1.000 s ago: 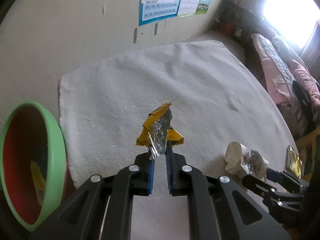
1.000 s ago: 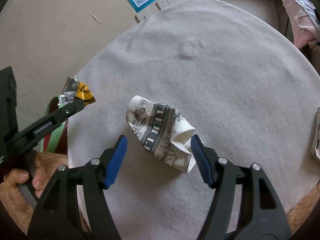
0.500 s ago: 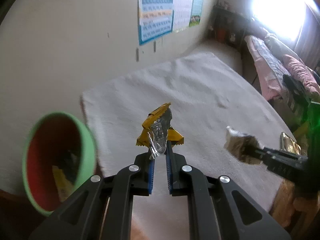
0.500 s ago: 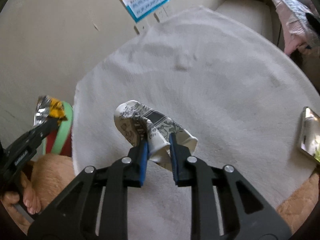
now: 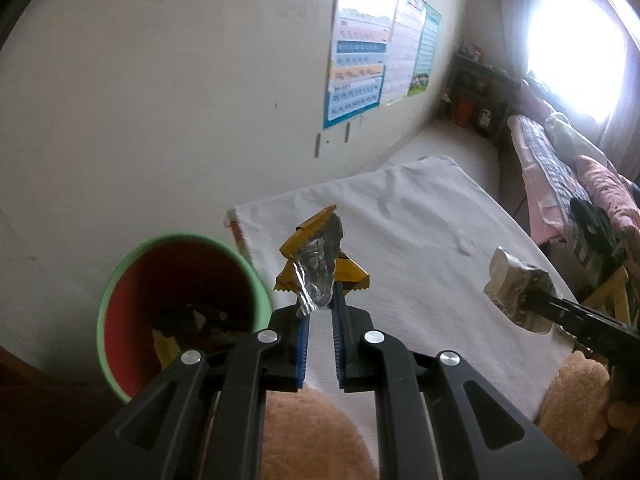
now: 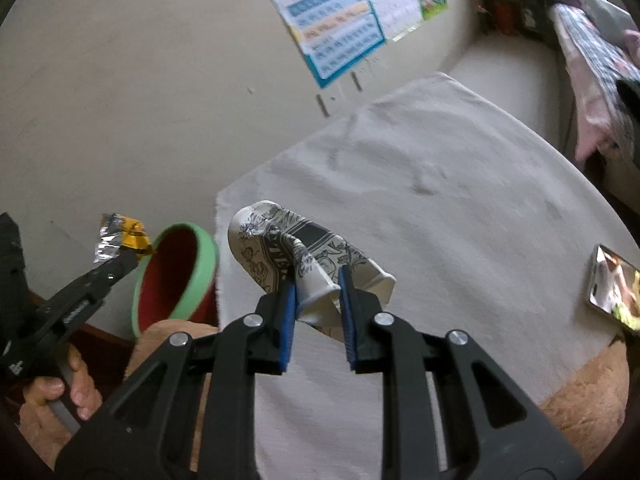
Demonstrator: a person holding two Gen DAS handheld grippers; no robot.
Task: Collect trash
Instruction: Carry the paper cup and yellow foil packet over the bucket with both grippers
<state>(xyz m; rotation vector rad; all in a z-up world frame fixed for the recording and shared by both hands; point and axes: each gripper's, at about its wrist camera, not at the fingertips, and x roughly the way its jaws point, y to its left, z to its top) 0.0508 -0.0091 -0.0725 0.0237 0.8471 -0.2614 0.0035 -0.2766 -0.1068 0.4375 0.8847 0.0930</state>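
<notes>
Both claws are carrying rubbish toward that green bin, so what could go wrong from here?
The left gripper pinches the yellow wrapper only by its lower edge, and it is not yet over the bin, so released now it would likely miss. The right gripper holds the crushed paper cup by a fold, which might slip out. A phone lies near the cloth's edge, where a careless sweep might knock it.

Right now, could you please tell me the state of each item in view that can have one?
Left claw: shut on the yellow foil wrapper, held in the air.
Right claw: shut on the crushed paper cup, lifted off the cloth.
Green bin: open, some trash inside.
Phone: lying flat, screen lit.
</notes>
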